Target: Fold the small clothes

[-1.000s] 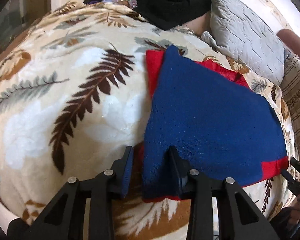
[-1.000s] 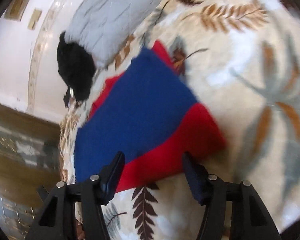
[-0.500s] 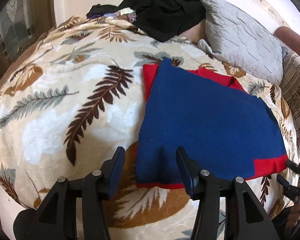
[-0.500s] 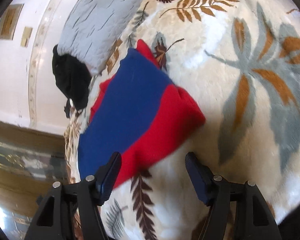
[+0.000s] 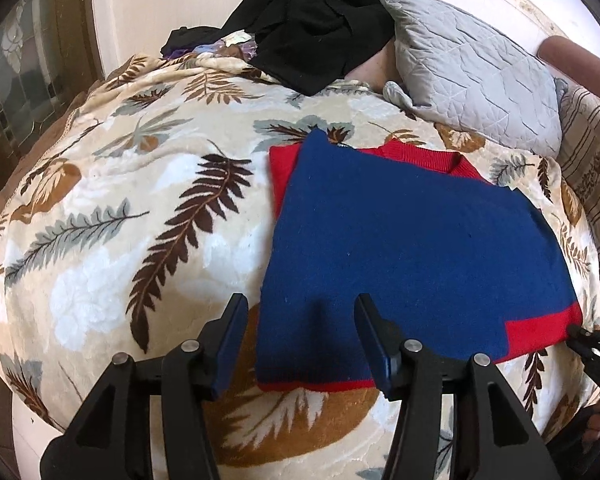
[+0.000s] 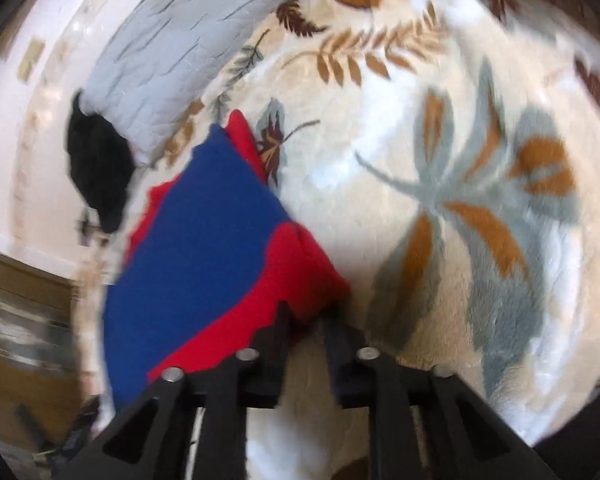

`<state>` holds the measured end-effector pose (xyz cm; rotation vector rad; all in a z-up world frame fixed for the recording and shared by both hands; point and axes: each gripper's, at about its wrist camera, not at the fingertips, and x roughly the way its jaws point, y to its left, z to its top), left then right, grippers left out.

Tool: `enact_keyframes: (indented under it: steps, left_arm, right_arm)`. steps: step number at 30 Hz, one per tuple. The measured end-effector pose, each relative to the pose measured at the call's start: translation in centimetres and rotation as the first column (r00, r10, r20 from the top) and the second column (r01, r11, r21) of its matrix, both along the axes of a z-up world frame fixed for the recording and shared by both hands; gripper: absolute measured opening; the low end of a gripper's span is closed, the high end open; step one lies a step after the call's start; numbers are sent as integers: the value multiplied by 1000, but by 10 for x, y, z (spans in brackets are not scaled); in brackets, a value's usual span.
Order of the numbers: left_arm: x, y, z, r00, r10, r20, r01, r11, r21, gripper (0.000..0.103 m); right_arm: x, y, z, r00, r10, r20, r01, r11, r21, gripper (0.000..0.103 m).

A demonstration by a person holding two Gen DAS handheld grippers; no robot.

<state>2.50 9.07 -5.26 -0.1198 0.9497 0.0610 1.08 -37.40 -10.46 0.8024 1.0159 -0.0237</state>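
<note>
The left gripper tilts downward over the near left corner of the folded blue-and-red knit garment, its fingers spread and clear of the cloth. The garment lies flat on the cream leaf-patterned fleece blanket covering the bed. The right gripper angles down at the garment's red corner, fingers closing with the fabric between them

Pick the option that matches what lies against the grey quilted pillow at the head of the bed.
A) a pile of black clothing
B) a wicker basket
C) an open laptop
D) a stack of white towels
A: a pile of black clothing is heaped on the leaf-print blanket beside the grey quilted pillow, touching its edge.
</note>
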Motion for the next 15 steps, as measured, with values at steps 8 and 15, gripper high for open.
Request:
enact_keyframes:
  steps: [8,15]
  left_arm:
    - [32,-36,-2,996,-83,30,84,996,-34,65]
    - [68,-60,-32,995,-92,-47,93,996,8,66]
  right_arm:
    - [39,-9,51,982,124,145,-118,992,-50,79]
    - [160,17,17,949,313,26,-309,946,-97,79]
